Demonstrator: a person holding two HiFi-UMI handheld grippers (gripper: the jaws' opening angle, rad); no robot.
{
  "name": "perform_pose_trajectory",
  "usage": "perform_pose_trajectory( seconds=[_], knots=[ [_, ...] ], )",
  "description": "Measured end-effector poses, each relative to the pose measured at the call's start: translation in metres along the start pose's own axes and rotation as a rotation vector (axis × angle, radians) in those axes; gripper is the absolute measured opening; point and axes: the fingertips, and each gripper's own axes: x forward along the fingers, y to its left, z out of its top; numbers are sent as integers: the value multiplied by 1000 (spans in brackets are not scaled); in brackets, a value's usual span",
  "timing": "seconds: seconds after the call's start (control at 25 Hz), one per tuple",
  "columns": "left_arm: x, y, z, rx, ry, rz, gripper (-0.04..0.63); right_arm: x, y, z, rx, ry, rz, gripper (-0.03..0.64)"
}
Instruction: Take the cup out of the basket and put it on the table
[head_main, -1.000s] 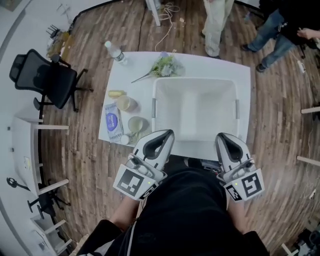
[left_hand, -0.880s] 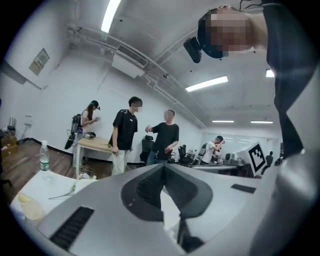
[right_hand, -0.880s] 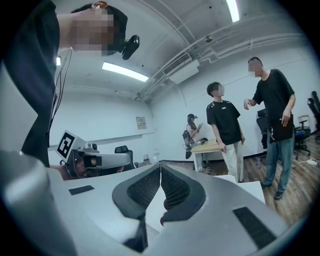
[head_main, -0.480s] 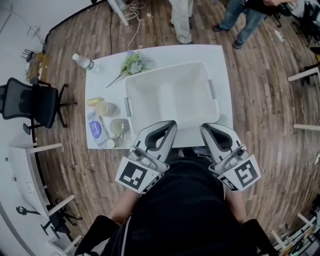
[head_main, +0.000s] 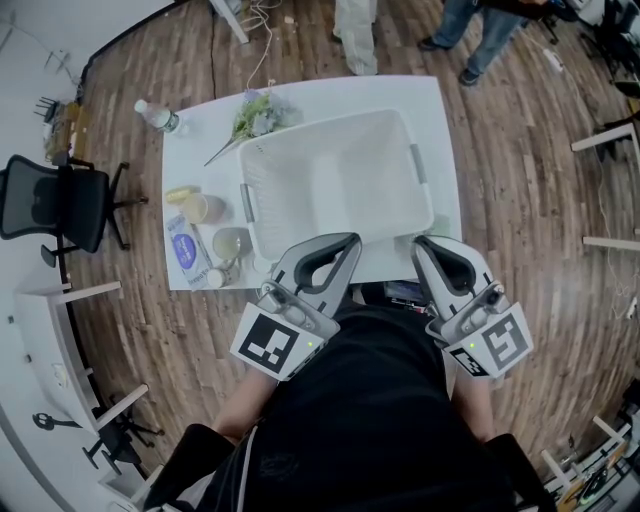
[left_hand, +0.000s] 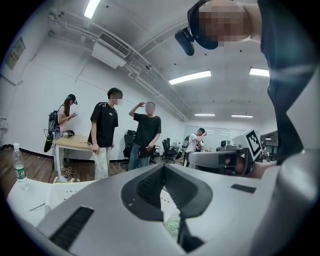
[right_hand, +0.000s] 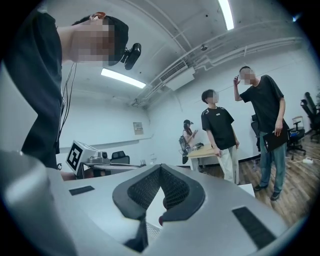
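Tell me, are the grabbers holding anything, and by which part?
Nothing is held. The left gripper and the right gripper both have their fingers shut together with nothing between them, on the person's side of the basket.

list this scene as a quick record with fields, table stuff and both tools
table: white, on a wood floor
basket: white, mid table, no cup visible inside
cups: far cup and near cup, both on the table left of the basket
other items: water bottle, flowers, blue packet
left tool: shut, nothing between the jaws, tip by the basket's near side
right tool: shut, nothing between the jaws
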Motion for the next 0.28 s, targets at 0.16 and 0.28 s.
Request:
perform_pose_trajectory(
  seconds=[0.16, 0.28],
  knots=[
    [-1, 2, -2, -3, 5, -1, 9, 3, 4, 0, -3, 3, 10, 25],
    [-4, 4, -5, 0, 11, -4, 9, 5, 7, -1, -7, 4, 17, 25]
  ],
)
